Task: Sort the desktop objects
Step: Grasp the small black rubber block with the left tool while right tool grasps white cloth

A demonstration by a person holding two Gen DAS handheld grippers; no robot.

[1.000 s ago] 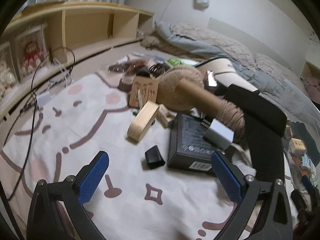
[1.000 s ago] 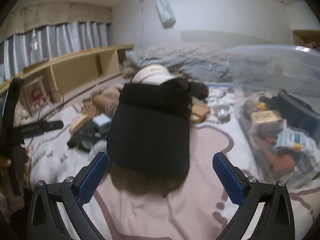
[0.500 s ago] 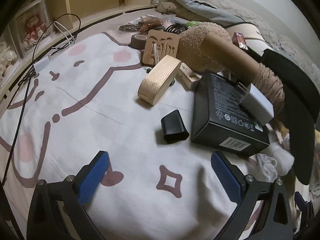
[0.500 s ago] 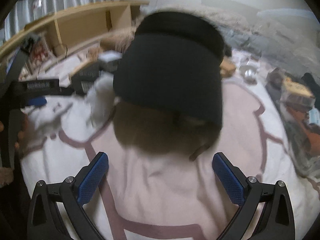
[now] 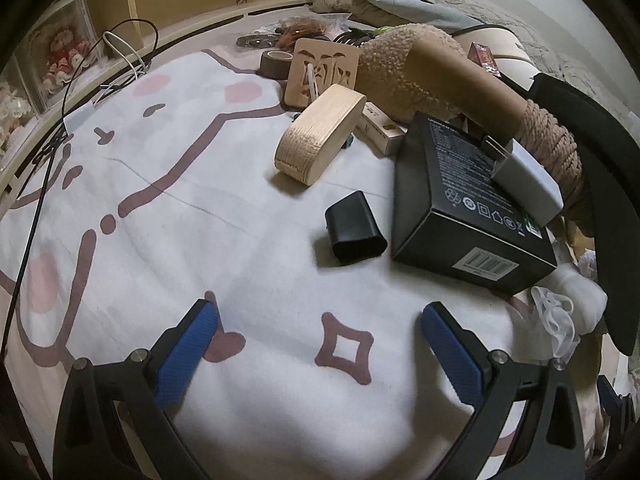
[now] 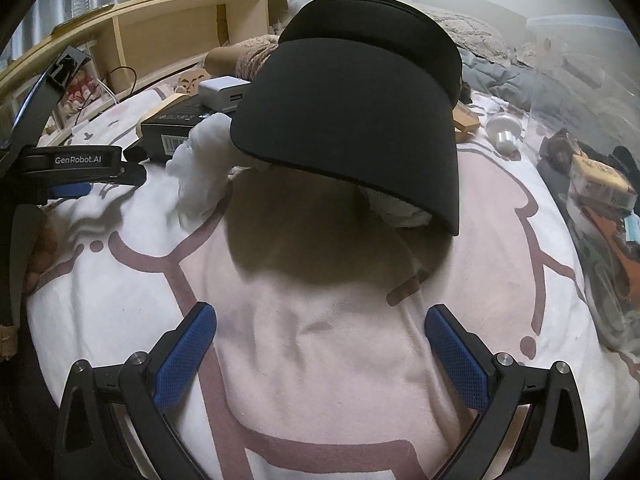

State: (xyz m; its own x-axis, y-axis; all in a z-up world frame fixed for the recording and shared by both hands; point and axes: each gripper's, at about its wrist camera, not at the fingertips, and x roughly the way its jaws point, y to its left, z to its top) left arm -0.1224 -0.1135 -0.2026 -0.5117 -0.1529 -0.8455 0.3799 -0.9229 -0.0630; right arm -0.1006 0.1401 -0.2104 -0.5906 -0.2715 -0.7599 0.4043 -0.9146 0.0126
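Left wrist view, blanket [image 5: 168, 216]: white cloth with pink and brown cartoon markings, spread under everything and filling most of both views.
Black visor [image 6: 352, 112]: largest item, seen from the right wrist camera; its broad brim juts toward the lens and casts a dark shadow on the blanket, with crumpled white cloth [image 6: 200, 168] bunched under its left edge.
Clear plastic bin [image 6: 592, 120]: at the right edge, packed with mixed items that are too blurred to name.
Cardboard tube [image 5: 472, 80]: brown, wound with twine at its right end, lying tilted across the back of the pile against a fuzzy tan plush.
Black box [image 5: 468, 208]: flat on the blanket, barcode label at its near corner; a white charger [image 5: 528, 176] rests on its top right edge.
Wooden block [image 5: 320, 136]: pale, rounded, propped on its edge just left of the box.
Carved wooden plaque [image 5: 324, 72]: leaning upright behind the block.
Small black case [image 5: 354, 228]: lying between the block and the box, just beside the box, nearest to the left claw.
Left gripper [image 5: 320, 328]: blue-padded fingers spread wide apart, holding nothing, hovering low over bare blanket short of the small black case.
Right gripper [image 6: 320, 328]: fingers likewise wide apart and empty, over the pink patch in front of the visor.
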